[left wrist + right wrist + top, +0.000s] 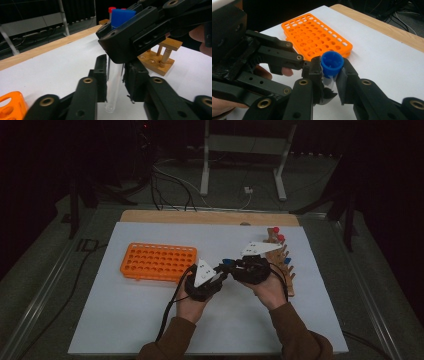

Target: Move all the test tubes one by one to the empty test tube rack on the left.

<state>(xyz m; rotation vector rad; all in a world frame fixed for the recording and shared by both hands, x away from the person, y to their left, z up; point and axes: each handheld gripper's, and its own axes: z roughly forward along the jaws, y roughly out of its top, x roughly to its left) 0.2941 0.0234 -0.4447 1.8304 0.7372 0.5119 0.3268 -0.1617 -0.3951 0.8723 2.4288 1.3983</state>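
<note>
A clear test tube (113, 82) with a blue cap (332, 63) hangs above the white mat, held between both grippers at mid-table. My left gripper (114, 77) is shut on the tube's glass body, with its rounded bottom just below the pads. Higher up, my right gripper (329, 77) is shut on the same tube just under the cap. From above, the left gripper (220, 274) and the right gripper (229, 266) meet tip to tip, and the blue cap (227, 261) shows between them.
An orange tube rack (157, 261) with several empty holes lies left of the grippers. To the right stands a wooden peg rack (285, 262) holding red-capped tubes (278, 235). The white mat (150, 320) lies on a wooden board (210, 216). Cables trail from both grippers.
</note>
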